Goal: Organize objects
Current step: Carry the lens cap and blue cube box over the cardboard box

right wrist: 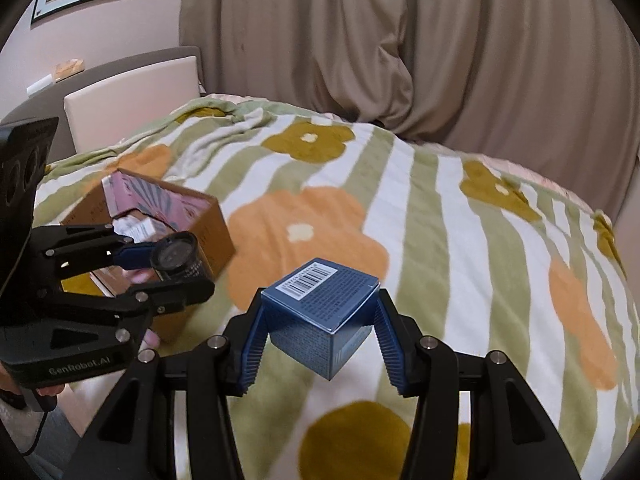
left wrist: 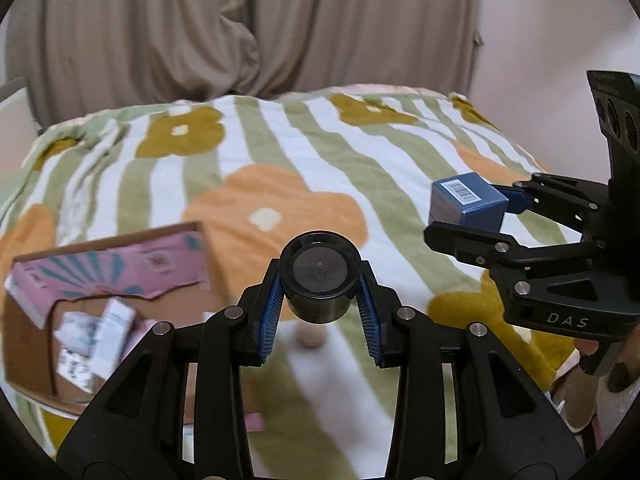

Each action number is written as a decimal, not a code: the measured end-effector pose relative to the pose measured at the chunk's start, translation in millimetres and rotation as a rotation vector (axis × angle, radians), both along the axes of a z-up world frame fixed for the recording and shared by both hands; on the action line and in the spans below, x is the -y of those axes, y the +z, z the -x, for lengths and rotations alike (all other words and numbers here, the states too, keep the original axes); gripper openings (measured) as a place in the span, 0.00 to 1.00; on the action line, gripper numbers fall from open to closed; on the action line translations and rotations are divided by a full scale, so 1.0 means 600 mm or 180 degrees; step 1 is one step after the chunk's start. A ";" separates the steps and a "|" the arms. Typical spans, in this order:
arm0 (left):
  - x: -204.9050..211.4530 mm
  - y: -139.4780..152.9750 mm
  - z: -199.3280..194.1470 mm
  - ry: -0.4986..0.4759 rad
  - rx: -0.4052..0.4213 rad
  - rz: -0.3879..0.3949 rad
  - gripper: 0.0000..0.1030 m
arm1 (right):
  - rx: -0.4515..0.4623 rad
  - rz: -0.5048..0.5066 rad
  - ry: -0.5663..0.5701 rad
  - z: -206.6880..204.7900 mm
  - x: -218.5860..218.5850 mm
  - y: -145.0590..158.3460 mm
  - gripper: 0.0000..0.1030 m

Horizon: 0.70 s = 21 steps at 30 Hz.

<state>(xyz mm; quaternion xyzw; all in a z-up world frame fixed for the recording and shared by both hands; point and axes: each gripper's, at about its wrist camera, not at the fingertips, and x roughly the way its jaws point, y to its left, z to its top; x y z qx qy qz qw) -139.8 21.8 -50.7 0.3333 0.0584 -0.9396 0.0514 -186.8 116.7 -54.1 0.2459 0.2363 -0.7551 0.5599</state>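
My left gripper (left wrist: 320,312) is shut on a small black round jar (left wrist: 320,276), held in the air above the flowered blanket. In the right wrist view the same jar (right wrist: 176,258) shows at the left in the left gripper (right wrist: 176,276). My right gripper (right wrist: 320,344) is shut on a blue box (right wrist: 324,312) with a barcode on top, also lifted off the bed. From the left wrist view that blue box (left wrist: 466,202) and the right gripper (left wrist: 476,216) hang at the right. An open cardboard box (left wrist: 108,300) with pink flaps lies to the left.
The bed carries a green-striped blanket with orange and mustard flowers (right wrist: 400,208). The cardboard box (right wrist: 168,216) holds several small white packages. A small pinkish ball (left wrist: 310,338) lies on the blanket below the jar. Beige curtains (left wrist: 240,28) hang behind; a headboard (right wrist: 132,96) stands far left.
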 end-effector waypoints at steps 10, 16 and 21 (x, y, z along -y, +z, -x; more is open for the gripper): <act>0.158 0.045 -0.063 0.0329 0.0012 -0.0114 0.31 | 0.0087 0.0052 0.0150 -0.084 0.090 0.048 0.45; 0.253 0.049 -0.104 0.0636 0.0056 -0.0047 0.31 | 0.0137 -0.0001 0.0310 -0.143 0.151 0.051 0.45; 0.331 0.033 -0.139 0.0869 0.0164 -0.0034 0.31 | 0.0299 -0.0072 0.0367 -0.173 0.198 0.031 0.46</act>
